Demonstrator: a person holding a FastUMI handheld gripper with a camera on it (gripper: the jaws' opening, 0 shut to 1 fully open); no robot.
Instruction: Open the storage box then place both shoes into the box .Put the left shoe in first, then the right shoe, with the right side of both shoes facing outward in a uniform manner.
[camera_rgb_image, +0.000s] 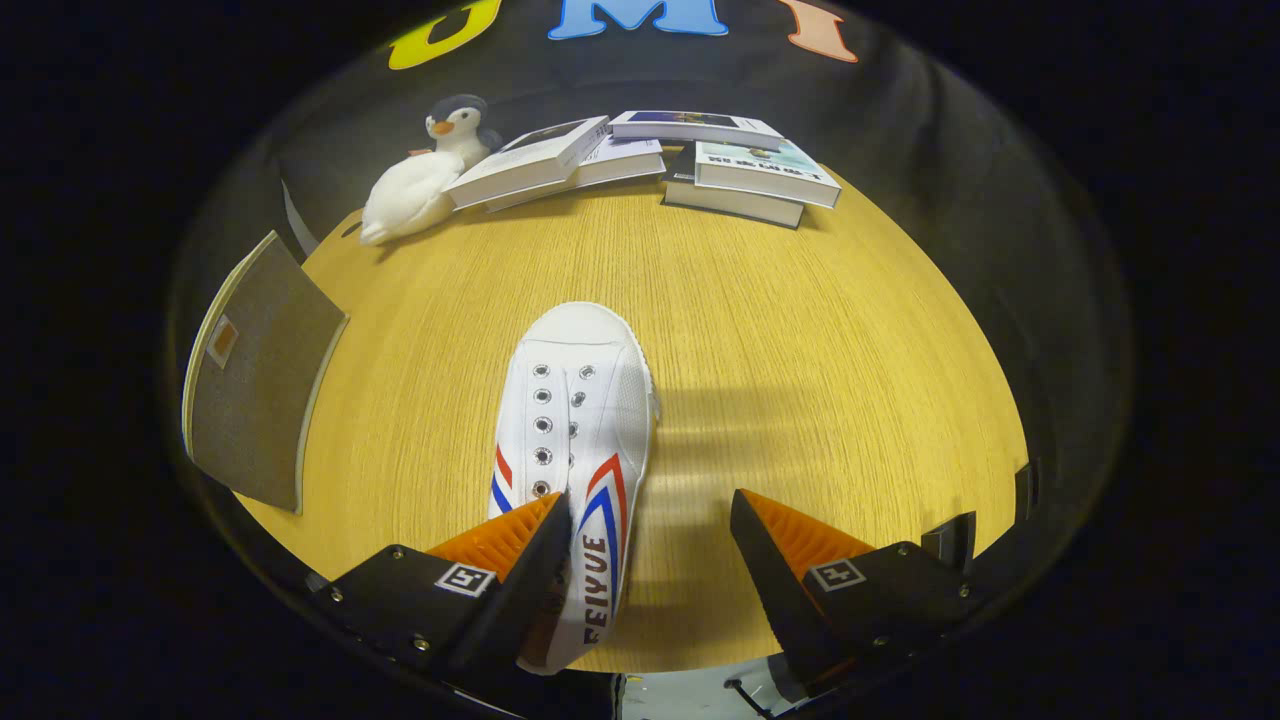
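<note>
A white canvas shoe (575, 400) with red and blue stripes lies on the wooden table (820, 340), its toe pointing away from me and its striped side facing right. My gripper (650, 505) is open over the shoe's heel end. One finger (520, 545) sits over the shoe's opening, and the other finger (790, 545) is off to the right above bare table, apart from the shoe. The shoe's heel is hidden beneath the fingers. A grey-brown fabric storage box (255, 375) stands at the table's left edge, with its flat face toward me.
Several books (745, 175) lie in low stacks along the far edge of the table. A plush penguin (425, 175) lies beside them at the far left. Bare tabletop stretches ahead of the shoe and to its right.
</note>
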